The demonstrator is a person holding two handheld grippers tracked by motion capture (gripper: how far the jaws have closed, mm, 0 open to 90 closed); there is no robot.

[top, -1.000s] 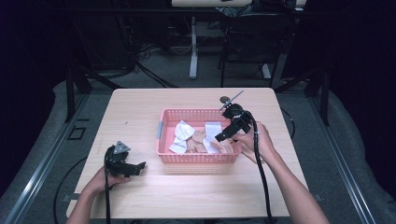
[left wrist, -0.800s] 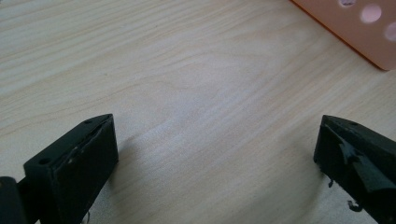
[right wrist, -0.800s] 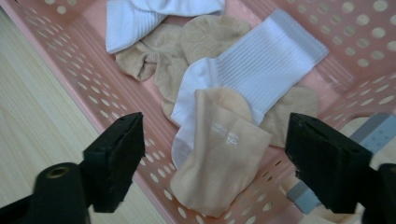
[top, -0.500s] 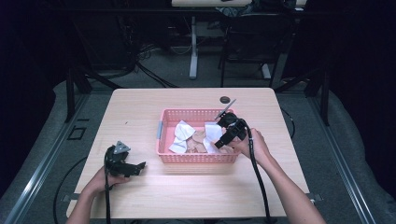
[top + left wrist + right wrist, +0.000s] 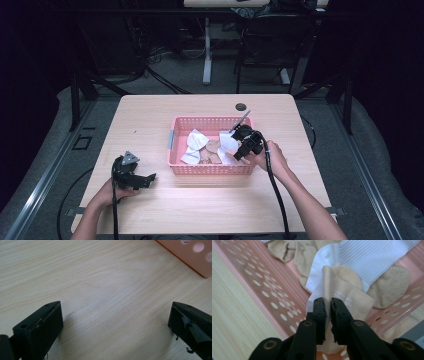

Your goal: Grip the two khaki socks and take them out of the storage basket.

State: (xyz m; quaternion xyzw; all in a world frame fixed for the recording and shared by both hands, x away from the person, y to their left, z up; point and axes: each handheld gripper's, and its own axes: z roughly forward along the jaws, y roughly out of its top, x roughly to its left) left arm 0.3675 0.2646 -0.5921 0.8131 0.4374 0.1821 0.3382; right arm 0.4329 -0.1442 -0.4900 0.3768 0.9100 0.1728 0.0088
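Note:
A pink perforated basket (image 5: 210, 170) stands mid-table and holds white socks (image 5: 196, 143) and beige ones. My right gripper (image 5: 236, 156) dips into its right end. In the right gripper view its jaws have just been closing and now the right gripper (image 5: 327, 303) is shut on a fold of a beige sock (image 5: 348, 297) with faint print, which lies over a white ribbed sock (image 5: 367, 257). My left gripper (image 5: 149, 180) rests low over the table at the front left, open. In its own view, the left gripper (image 5: 115, 306) spans bare wood, with the basket's corner (image 5: 192, 257) at the upper right.
The basket wall (image 5: 262, 282) runs just left of the pinched sock, with the table's wood (image 5: 232, 315) beyond it. A round cable hole (image 5: 241, 106) sits near the table's far edge. Desk legs and cables stand on the floor behind.
My right gripper has sunk into the basket's right end and its jaws have come together on the beige sock. The left gripper has stayed put.

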